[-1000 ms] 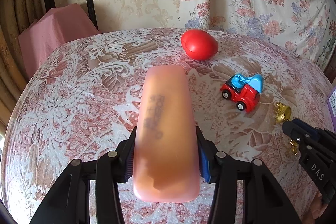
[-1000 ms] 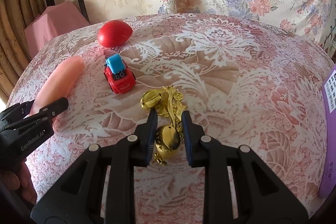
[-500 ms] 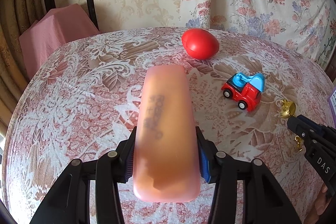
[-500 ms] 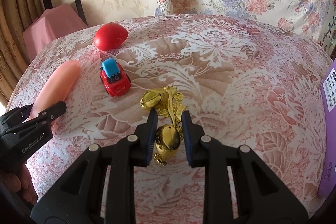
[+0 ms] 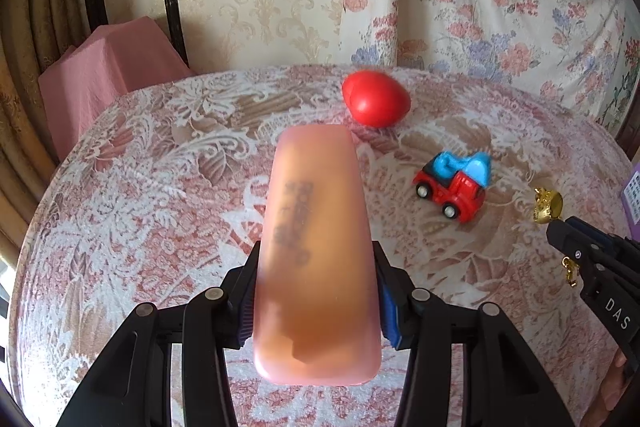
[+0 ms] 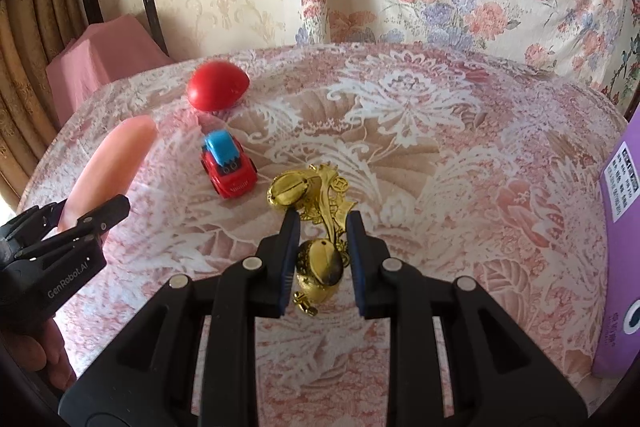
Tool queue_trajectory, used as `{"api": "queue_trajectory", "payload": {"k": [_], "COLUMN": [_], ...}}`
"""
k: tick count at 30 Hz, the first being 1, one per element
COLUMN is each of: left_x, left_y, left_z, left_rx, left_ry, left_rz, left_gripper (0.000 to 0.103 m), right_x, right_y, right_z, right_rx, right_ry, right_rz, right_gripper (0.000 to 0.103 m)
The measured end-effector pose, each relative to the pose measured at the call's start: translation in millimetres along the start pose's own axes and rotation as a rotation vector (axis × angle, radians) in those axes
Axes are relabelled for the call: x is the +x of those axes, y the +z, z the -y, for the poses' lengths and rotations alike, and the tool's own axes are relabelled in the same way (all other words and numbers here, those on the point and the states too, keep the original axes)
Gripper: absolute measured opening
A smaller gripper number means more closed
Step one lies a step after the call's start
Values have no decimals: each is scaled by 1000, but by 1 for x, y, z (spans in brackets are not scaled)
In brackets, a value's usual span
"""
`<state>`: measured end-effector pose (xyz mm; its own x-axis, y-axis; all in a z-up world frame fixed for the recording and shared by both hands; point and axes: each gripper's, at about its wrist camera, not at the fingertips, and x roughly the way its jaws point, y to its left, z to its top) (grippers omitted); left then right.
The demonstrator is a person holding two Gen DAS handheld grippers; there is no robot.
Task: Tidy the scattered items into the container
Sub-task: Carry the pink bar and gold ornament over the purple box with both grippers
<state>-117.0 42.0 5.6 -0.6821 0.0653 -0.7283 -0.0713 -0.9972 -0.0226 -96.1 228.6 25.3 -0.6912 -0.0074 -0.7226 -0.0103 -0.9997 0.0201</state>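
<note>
Left claw is clamped on the long peach-coloured rubbery bar; right claw is closed on the gold metal trinket. Carry both level toward the purple container at right, clearing the red-and-blue toy car and red plastic egg on the worktop.

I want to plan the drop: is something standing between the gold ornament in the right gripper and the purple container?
Nothing visible does. The right gripper holds the gold ornament, and only bare tablecloth lies toward the purple container at the right edge.
</note>
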Motion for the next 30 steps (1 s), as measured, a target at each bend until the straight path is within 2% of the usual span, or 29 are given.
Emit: {"api": "queue_trajectory", "payload": {"k": [7, 13, 17, 24, 30], "left_x": [-31, -72, -99, -136, -152], "left_y": [9, 20, 28, 32, 29], "left_z": [15, 54, 100, 202, 285], "left_rx": [24, 84, 141, 260, 342], "left_ry": [-27, -86, -169, -336, -475], "left_rz": [51, 106, 136, 169, 159], "left_gripper": [48, 48, 48, 48, 48], "right_x": [-46, -95, -125, -174, -204], "right_y": [10, 15, 11, -12, -45], "right_z": [8, 37, 73, 165, 250], "right_rx": [12, 46, 86, 198, 320], "right_ry": [6, -6, -35, -163, -288], "right_rz": [61, 125, 156, 192, 180], "right_gripper": [26, 26, 26, 26, 26]}}
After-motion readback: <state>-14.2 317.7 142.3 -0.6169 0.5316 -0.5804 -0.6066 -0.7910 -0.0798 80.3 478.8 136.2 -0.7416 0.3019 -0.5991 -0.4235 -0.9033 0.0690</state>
